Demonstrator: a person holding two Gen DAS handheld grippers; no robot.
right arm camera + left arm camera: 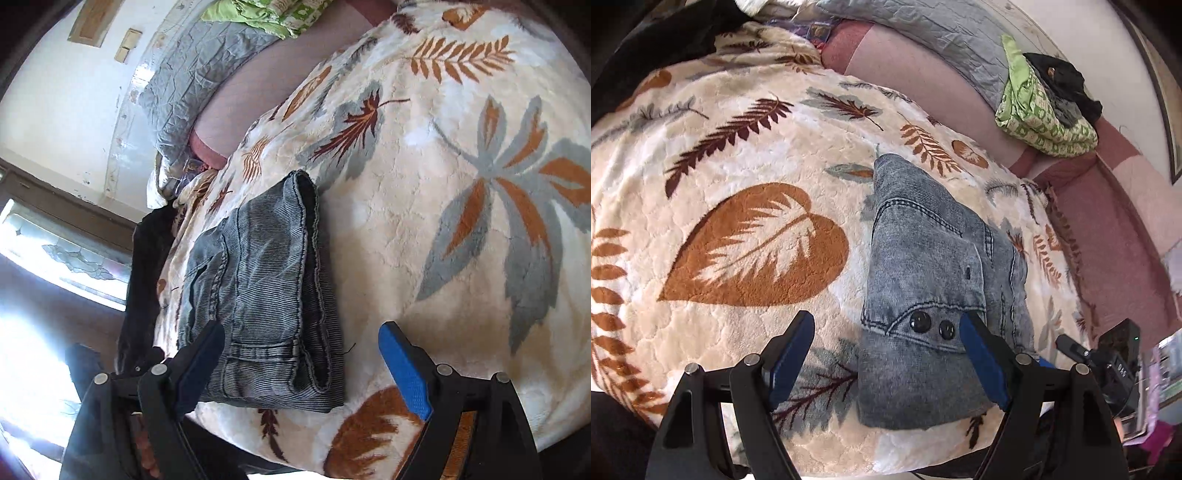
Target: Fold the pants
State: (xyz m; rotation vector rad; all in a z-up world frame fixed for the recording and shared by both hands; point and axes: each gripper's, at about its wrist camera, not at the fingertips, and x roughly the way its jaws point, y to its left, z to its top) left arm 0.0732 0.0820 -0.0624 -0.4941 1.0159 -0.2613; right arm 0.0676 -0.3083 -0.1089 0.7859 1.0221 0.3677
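The grey-blue denim pants (931, 280) lie folded in a compact bundle on a cream blanket (746, 155) with leaf prints. Two black buttons face the left wrist camera. My left gripper (886, 343) is open just above the near end of the bundle, holding nothing. In the right wrist view the folded pants (258, 280) lie with the hems and waistband stacked. My right gripper (301, 350) is open over their near end, empty. The right gripper's black body (1115, 354) shows at the right edge of the left wrist view.
A green patterned cloth with dark garments (1045, 103) lies at the far side of the bed. A grey quilted pillow (923, 29) lies along the wall. A pink sheet (1108, 240) shows beyond the blanket. A dark cloth (144, 266) hangs at the bed edge.
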